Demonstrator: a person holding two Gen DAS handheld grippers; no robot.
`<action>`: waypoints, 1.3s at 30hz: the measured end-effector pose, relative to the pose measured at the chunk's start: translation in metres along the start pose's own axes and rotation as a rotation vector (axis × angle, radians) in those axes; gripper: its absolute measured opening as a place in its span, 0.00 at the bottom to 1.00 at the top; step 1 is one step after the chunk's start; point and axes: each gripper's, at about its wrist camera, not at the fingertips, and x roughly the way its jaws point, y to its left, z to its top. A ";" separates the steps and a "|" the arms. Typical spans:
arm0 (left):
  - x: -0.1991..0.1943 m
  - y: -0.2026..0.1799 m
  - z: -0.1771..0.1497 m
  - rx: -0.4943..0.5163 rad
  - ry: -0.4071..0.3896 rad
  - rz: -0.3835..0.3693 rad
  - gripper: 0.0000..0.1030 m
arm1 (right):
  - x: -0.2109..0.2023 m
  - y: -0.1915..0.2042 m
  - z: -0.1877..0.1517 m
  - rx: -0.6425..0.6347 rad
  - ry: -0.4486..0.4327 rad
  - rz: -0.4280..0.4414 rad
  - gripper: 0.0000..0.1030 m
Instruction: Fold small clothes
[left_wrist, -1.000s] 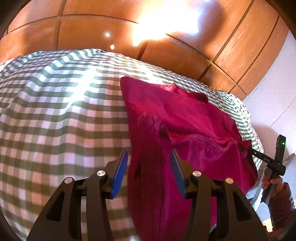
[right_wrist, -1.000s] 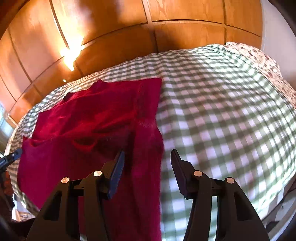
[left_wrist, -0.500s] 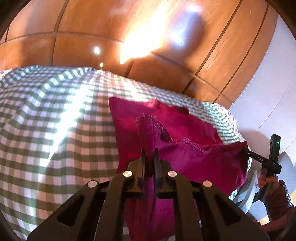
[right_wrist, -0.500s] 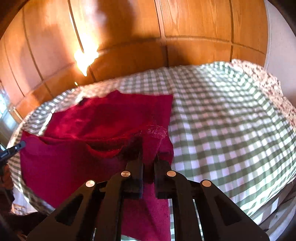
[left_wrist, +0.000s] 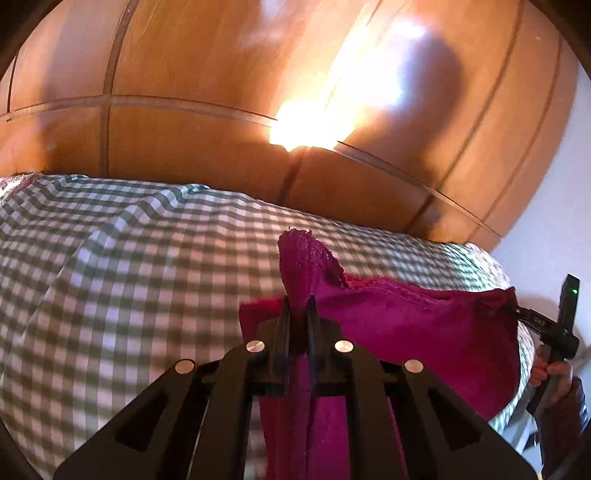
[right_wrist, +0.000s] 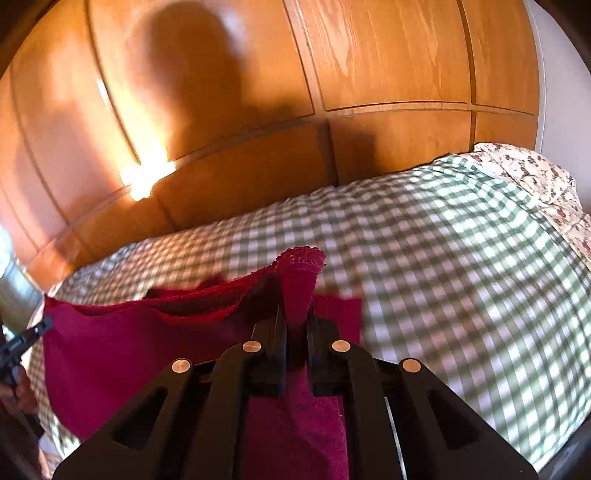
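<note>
Two corners of the red garment (left_wrist: 417, 325) are pinched, one in our left gripper (left_wrist: 297, 314) and one in our right gripper (right_wrist: 297, 314), its lifted edge stretched between them above the checked bedcover (right_wrist: 461, 258), ready to carry toward the wooden headboard (right_wrist: 258, 166).

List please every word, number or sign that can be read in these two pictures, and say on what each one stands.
No text can be read.
Small white marks on the right gripper, seen from the left wrist: too small and blurred to read.
The red cloth, the checked cover and the wood panels bear no writing.
A green light, no sign, glows on the right gripper.
</note>
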 end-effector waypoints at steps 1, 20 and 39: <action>0.009 0.001 0.006 -0.006 0.004 0.011 0.06 | 0.010 0.002 0.006 -0.001 0.000 -0.009 0.07; 0.075 -0.015 0.003 0.051 0.086 0.309 0.16 | 0.088 -0.009 -0.001 -0.001 0.062 -0.138 0.53; 0.094 -0.040 -0.038 0.114 0.139 0.315 0.26 | 0.157 0.128 -0.018 -0.222 0.231 -0.012 0.53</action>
